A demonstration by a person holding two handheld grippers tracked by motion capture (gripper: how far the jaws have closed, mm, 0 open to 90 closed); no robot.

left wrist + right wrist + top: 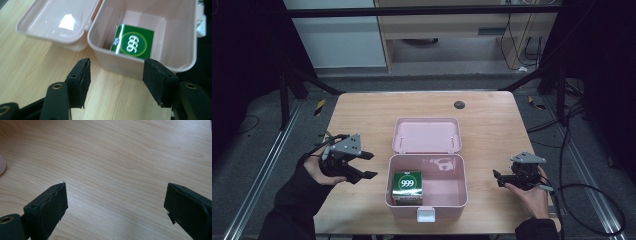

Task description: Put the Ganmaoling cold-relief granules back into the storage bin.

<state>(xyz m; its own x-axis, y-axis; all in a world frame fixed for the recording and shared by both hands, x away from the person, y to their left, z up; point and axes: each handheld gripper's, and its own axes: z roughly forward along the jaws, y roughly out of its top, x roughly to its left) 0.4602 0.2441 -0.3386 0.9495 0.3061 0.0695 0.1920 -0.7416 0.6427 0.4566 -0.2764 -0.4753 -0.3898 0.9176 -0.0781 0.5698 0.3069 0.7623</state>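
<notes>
Light: dim room, dark at both sides; the wooden surface [362,115] is evenly lit from above.
Glare: white patch on the pink lid [65,22].
Focus: left gripper view soft, green box [133,42] slightly blurred.
Shadows: faint.

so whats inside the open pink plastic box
One green carton marked 999 stands in the left front corner of the pink plastic box. The rest of its floor is bare; whatever lies under the carton is covered.

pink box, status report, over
Left gripper open, right gripper open, both empty. Pink box open, green 999 carton inside. Nothing in the way.
</notes>
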